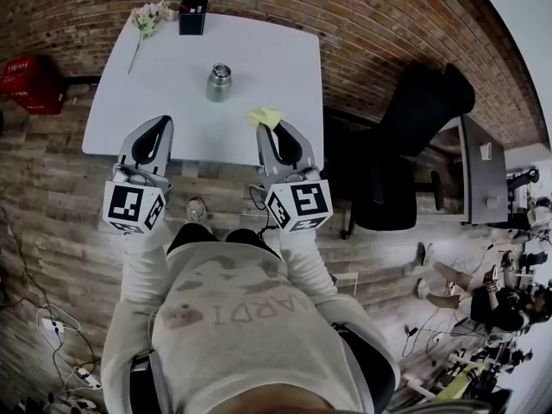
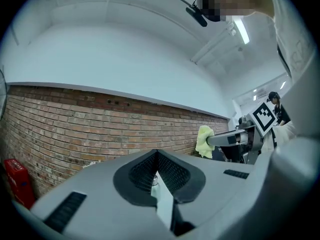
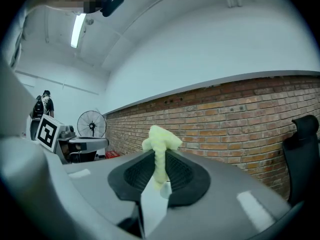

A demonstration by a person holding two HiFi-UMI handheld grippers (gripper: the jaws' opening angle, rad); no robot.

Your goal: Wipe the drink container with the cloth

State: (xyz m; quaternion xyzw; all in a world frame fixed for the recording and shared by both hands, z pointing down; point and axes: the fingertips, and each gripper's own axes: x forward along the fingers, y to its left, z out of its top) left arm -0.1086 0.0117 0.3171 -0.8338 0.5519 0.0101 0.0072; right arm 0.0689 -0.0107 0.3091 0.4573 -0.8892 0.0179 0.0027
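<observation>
The drink container, a small metal bottle, stands upright in the middle of the white table. My right gripper hovers over the table's near right edge, shut on a crumpled yellow cloth. In the right gripper view the cloth sticks up out of the pinched jaws of the right gripper. My left gripper is over the near left edge, shut with nothing in it; its jaws meet at the tip of the left gripper. The cloth also shows from the left gripper's side. Both grippers are short of the bottle.
A flower and a dark pen holder sit at the table's far edge by the brick wall. A black office chair and a desk stand to the right. A red crate is on the floor at left.
</observation>
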